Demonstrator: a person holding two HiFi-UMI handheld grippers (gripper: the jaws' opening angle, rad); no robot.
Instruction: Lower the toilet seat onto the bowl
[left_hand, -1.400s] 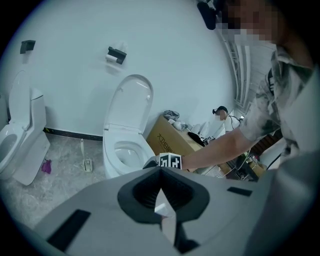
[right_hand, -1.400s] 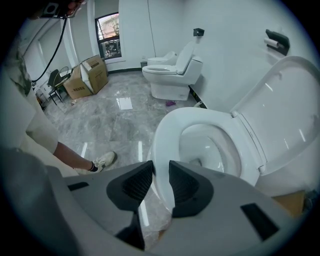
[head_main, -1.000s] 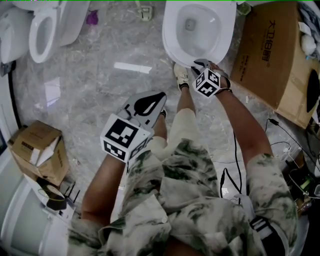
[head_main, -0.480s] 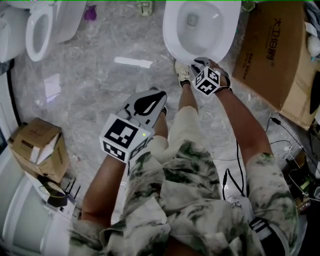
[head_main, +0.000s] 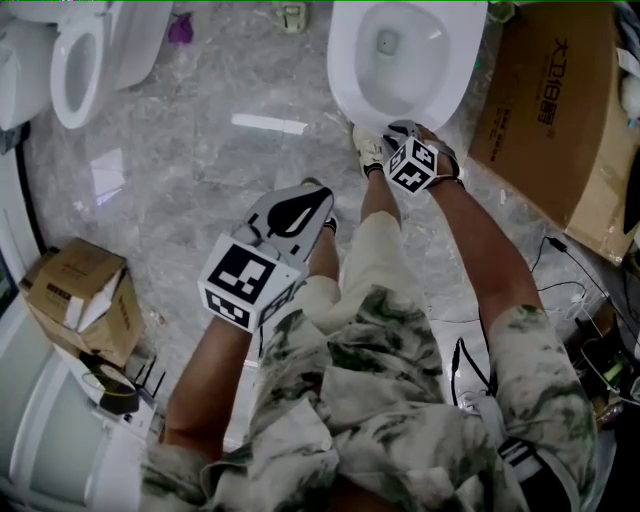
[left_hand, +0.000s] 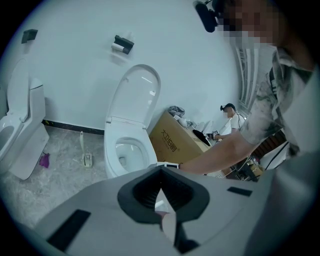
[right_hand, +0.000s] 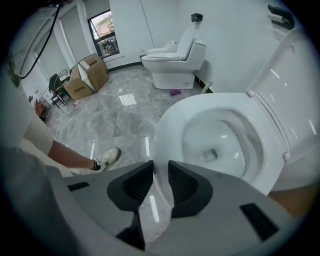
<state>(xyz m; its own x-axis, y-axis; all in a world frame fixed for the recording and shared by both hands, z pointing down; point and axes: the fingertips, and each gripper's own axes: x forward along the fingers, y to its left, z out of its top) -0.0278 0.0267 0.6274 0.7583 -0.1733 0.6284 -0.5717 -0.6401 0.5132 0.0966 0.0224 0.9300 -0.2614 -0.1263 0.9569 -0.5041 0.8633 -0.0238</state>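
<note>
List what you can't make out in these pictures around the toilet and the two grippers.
Whether the toilet seat already rests on the bowl: right gripper view, the right gripper covers the front edge; head view, white on white.
The lid: head view, cut off by the top edge.
The pale shape between the jaws of the left gripper: left gripper view, blurred, too close.

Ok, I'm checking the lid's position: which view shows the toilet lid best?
Left gripper view: the lid stands upright, seen whole. The right gripper view shows only part; the head view shows none.
</note>
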